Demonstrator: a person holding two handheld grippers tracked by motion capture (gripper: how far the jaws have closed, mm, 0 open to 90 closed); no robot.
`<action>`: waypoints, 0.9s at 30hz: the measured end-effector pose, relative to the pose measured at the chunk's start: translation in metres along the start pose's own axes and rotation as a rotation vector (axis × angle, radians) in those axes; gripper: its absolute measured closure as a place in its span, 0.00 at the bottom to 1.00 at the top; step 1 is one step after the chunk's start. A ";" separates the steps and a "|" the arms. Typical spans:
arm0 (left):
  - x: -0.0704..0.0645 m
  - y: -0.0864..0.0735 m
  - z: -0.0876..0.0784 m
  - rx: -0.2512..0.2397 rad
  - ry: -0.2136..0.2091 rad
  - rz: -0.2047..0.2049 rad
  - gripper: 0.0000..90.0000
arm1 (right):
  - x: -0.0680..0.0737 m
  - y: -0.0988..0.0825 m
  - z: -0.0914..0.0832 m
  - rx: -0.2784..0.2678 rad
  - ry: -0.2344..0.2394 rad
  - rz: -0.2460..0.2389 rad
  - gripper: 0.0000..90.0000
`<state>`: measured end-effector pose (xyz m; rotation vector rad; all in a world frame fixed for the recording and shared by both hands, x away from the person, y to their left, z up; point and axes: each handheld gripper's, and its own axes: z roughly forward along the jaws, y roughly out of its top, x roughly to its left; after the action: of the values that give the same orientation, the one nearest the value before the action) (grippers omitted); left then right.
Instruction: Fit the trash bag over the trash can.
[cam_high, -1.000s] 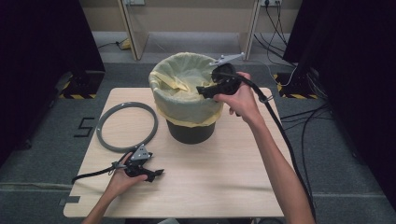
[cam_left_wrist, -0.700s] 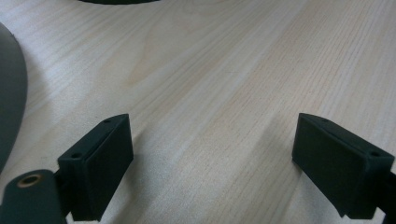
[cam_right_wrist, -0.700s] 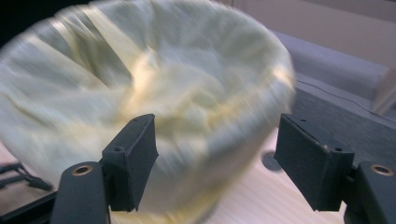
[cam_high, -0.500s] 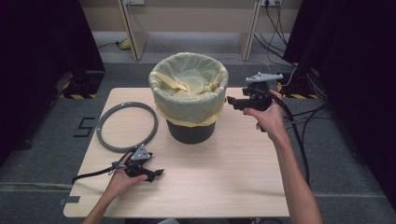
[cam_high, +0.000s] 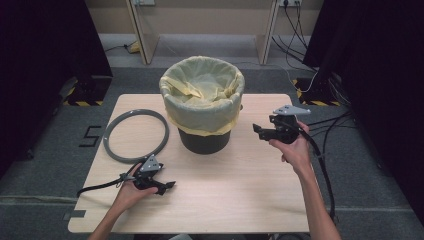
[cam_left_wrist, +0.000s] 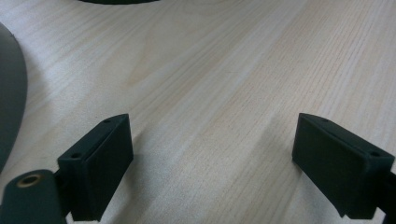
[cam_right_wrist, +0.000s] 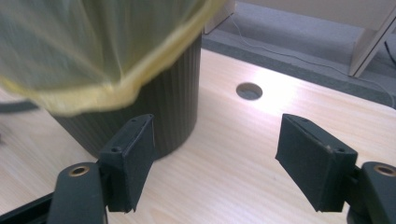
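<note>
A dark ribbed bin (cam_high: 204, 141) lined with a yellow bag (cam_high: 202, 95) stands at the middle of the wooden table (cam_high: 230, 200). To its left lies a grey ring (cam_high: 135, 135) flat on the table. My left gripper (cam_high: 167, 186) rests on the table near the front edge, below the ring, open and empty (cam_left_wrist: 212, 123). My right gripper (cam_high: 257, 131) hovers to the right of the bin, pointing at it. Its jaws have just opened a little further and nothing is between them (cam_right_wrist: 218, 122). The bin wall (cam_right_wrist: 173, 93) and the bag's overhang (cam_right_wrist: 93, 46) are close ahead.
A round cable hole (cam_right_wrist: 249, 91) sits in the table behind the bin. Cables (cam_high: 325, 150) trail off the table's right side to the floor. Dark curtains flank both sides, and white furniture legs stand beyond the far edge.
My right gripper has come away from the bin's rim, moving right and down to hang beside the bin. The left gripper has stayed where it was.
</note>
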<state>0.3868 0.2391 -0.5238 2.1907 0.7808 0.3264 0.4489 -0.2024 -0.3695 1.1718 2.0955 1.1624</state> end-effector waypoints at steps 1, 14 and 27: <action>0.000 0.000 0.000 0.004 0.000 0.004 0.13 | 0.000 -0.005 0.000 -0.001 -0.004 0.002 0.30; 0.000 0.000 0.000 0.003 -0.001 0.001 0.13 | 0.003 -0.058 0.012 0.038 -0.038 0.031 0.23; 0.001 0.000 0.000 0.005 -0.002 0.004 0.12 | 0.014 -0.100 0.022 0.058 -0.037 0.043 0.19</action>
<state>0.3877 0.2391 -0.5237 2.1972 0.7770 0.3245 0.4121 -0.2079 -0.4660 1.2612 2.0984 1.0977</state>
